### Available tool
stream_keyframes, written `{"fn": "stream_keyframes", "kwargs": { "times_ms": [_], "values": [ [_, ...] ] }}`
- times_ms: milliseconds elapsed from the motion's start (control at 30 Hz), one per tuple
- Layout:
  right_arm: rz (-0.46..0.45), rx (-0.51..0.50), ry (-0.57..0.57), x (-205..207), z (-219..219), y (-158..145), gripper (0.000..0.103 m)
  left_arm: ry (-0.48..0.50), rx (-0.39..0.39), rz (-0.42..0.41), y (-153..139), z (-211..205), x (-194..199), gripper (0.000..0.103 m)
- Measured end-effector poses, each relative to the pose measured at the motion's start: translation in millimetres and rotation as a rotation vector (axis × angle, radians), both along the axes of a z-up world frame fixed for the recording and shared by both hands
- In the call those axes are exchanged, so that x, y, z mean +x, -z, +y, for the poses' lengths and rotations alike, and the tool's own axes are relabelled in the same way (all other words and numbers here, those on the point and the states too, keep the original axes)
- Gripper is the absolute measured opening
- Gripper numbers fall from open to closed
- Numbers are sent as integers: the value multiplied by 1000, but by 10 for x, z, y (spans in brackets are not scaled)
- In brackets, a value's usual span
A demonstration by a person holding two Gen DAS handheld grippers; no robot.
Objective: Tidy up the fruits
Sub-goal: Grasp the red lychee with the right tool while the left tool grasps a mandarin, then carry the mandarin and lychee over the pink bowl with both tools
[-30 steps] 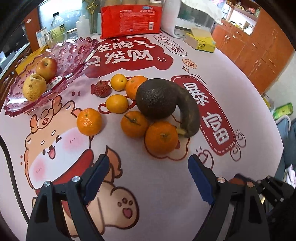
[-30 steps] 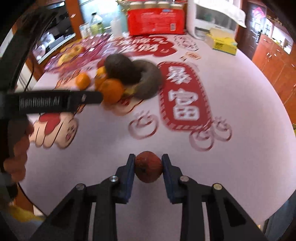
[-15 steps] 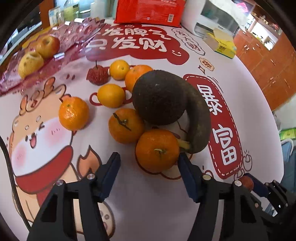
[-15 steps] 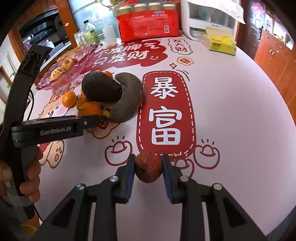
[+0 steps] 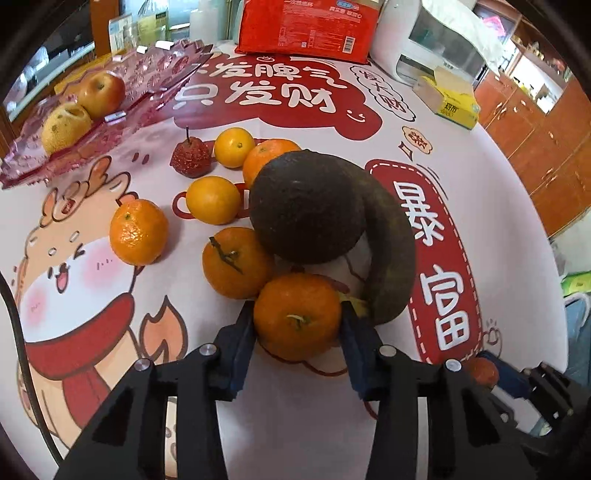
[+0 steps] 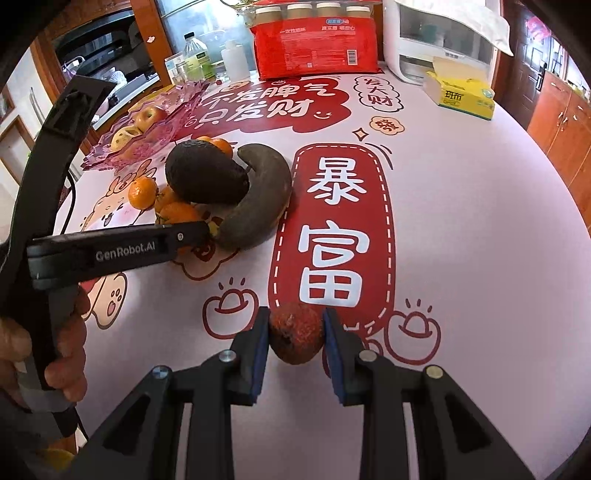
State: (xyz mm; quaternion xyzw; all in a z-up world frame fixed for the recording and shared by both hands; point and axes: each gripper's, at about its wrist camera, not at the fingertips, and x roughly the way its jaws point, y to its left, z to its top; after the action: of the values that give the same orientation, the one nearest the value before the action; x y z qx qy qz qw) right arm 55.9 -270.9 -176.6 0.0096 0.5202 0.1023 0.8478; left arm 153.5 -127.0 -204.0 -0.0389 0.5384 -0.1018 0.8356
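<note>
My left gripper (image 5: 297, 328) is shut on the nearest mandarin (image 5: 297, 315), which rests on the table against a dark avocado (image 5: 308, 206) and a blackened banana (image 5: 391, 251). Several more oranges (image 5: 138, 230) and a small red fruit (image 5: 190, 158) lie beyond. A pink glass tray (image 5: 155, 85) at far left holds an apple (image 5: 101, 88) and a pear (image 5: 66, 123). My right gripper (image 6: 295, 338) is shut on a brownish-red fruit (image 6: 295, 338) just above the table near its front edge. The left gripper also shows in the right wrist view (image 6: 184, 234).
A red package (image 5: 306, 26), a white appliance (image 5: 424, 40), a yellow tissue box (image 5: 448, 96) and bottles (image 6: 197, 57) stand along the table's far edge. Wooden cabinets (image 5: 535, 122) are at right. The person's hand (image 6: 55, 332) holds the left gripper's handle.
My left gripper moved forward and closed its fingers around the nearest mandarin. My right gripper kept hold of its reddish fruit and stayed near the front edge.
</note>
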Motion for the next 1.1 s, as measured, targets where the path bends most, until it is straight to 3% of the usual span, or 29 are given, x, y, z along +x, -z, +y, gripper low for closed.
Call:
{"fn": "stream_keyframes", "kwargs": {
  "times_ms": [233, 433, 600, 767, 1100],
  "values": [
    [-15, 3, -27, -3, 78, -93, 29, 14, 29, 6, -99, 79, -181, 41],
    [-41, 27, -62, -15, 211, -351, 28, 26, 72, -23, -505, 260, -400, 41],
    [-99, 50, -119, 7, 427, -733, 28, 4, 120, -62, -926, 494, -505, 41],
    [-162, 67, -191, 124, 702, -1166, 28, -40, 162, -151, -1491, 875, -557, 41],
    [-273, 112, -257, 619, 1282, -2188, 28, -65, 266, -282, -2418, 1604, -404, 41]
  ]
}}
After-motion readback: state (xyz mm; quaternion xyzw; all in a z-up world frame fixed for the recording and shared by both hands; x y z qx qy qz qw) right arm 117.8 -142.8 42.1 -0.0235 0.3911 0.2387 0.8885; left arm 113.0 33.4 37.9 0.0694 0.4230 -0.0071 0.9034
